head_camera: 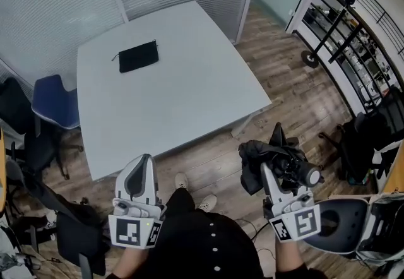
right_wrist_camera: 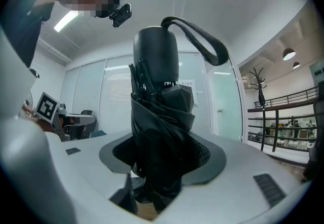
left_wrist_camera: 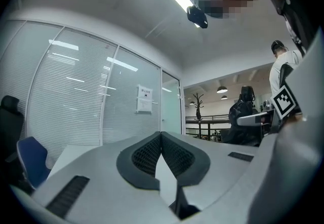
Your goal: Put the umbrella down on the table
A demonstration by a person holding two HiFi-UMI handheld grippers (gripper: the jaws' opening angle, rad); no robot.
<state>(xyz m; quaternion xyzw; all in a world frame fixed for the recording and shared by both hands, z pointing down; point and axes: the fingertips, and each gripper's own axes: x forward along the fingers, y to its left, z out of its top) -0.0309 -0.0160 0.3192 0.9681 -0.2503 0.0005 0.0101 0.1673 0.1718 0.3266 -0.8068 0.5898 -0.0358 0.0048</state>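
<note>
Umbrella (right_wrist_camera: 158,126), crumpled black fabric, looped strap (right_wrist_camera: 203,40), clamped in right tongs (right_wrist_camera: 163,159)

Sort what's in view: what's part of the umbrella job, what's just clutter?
Job: folded black umbrella, clamped in right gripper; white table, the drop spot.
Clutter: black pouch on table; blue chair; coat stand; left gripper, shut, empty.
</note>
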